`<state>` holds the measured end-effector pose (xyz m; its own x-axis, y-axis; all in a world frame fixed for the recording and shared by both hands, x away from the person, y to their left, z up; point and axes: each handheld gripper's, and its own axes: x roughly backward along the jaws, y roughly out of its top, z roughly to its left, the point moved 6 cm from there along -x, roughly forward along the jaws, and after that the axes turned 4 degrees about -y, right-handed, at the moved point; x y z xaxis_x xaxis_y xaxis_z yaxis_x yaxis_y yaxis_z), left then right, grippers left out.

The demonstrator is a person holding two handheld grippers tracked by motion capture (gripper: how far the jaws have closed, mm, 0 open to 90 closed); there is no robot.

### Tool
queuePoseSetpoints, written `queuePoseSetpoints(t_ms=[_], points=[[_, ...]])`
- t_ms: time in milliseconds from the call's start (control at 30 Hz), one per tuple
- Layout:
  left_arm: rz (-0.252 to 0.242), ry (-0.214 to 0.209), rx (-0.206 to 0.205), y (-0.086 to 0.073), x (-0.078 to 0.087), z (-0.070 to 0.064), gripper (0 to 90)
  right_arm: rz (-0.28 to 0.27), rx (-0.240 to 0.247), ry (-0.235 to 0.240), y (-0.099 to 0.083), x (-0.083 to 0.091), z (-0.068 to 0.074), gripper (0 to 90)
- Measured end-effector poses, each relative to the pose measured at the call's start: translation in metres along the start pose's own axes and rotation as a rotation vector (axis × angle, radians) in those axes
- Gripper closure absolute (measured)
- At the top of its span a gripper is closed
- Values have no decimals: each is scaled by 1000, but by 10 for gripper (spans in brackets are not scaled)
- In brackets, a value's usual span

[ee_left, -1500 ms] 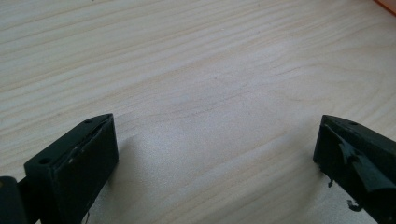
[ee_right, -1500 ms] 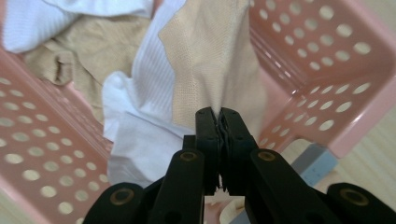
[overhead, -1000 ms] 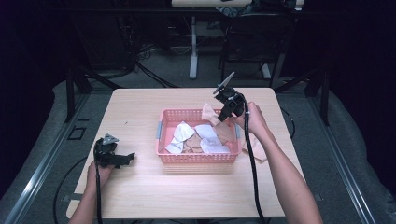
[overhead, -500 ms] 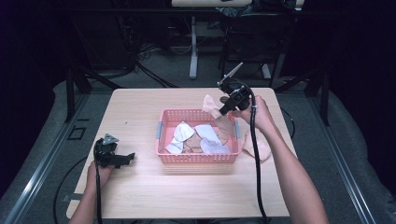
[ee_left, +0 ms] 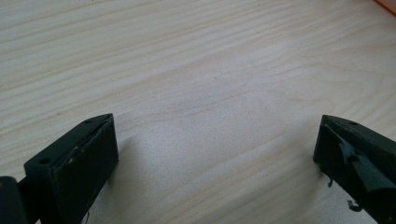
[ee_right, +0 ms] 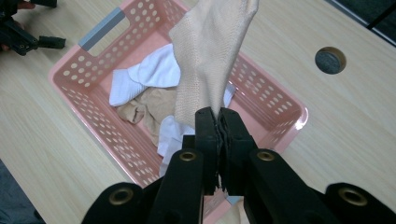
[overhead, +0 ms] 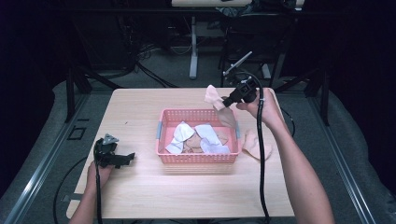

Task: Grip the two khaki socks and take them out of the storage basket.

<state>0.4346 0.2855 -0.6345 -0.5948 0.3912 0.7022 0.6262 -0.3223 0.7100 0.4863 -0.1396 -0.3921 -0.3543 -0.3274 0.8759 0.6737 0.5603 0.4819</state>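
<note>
White socks (overhead: 182, 136) lie in the basket; a beige sock (overhead: 254, 144) lies beside it.

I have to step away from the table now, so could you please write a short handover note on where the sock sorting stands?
Right gripper: shut on a beige sock, held up above the far right part of the pink basket.
Left gripper: open and holding nothing, resting low over the wooden table near its front left, well apart from the basket.
Done: one other beige sock lies on the table just right of the basket.
Left: white socks and more beige ones remain in the basket; the held sock probably goes next to the one already out, then the rest follow.
</note>
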Motion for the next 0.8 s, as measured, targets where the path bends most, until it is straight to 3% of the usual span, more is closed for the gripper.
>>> queuePoseSetpoints(t_ms=[367,800], points=[[-4,-5,-4,-1,1,0,0,-1,-10,-51,-6,25,-14,872],[-1,-4,-7,-1,1,1,0,2,-65,-129,-33,46,-46,872]])
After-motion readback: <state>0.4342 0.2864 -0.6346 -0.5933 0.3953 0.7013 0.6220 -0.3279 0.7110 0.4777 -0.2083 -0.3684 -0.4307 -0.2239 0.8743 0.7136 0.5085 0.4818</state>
